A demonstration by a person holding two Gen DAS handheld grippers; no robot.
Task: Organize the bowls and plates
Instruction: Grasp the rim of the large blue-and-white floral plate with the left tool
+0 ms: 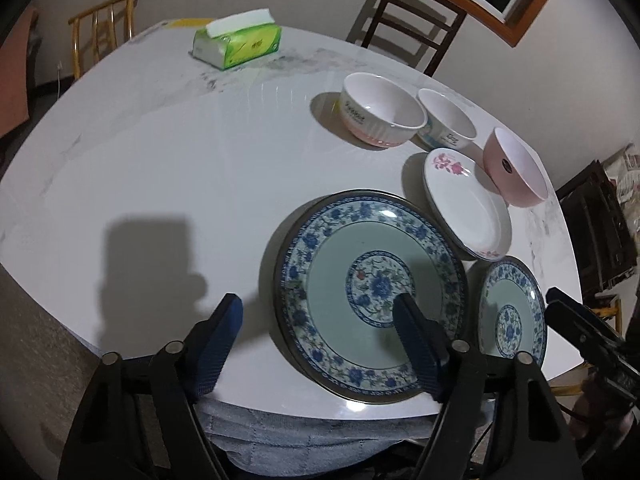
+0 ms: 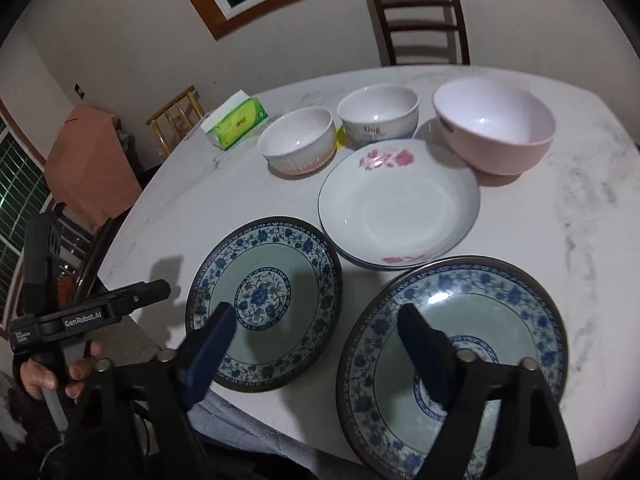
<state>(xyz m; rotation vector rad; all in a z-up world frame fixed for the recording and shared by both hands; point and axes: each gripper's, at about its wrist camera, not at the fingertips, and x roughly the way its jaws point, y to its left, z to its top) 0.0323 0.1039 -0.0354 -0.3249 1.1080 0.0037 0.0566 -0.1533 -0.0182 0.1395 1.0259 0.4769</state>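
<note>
Two round blue-and-white floral plates with pale green centres lie flat near the table's front edge: one to the left (image 2: 264, 304), one to the right (image 2: 452, 364), just apart. Behind and between them sits a white shallow plate with pink flowers (image 2: 400, 204), its rim close to both. Further back stand three bowls, all upright and empty: a white ribbed bowl with a pink base (image 2: 297, 142), a white bowl with blue lettering (image 2: 378, 116) and a plain pink bowl (image 2: 494, 128)
</note>
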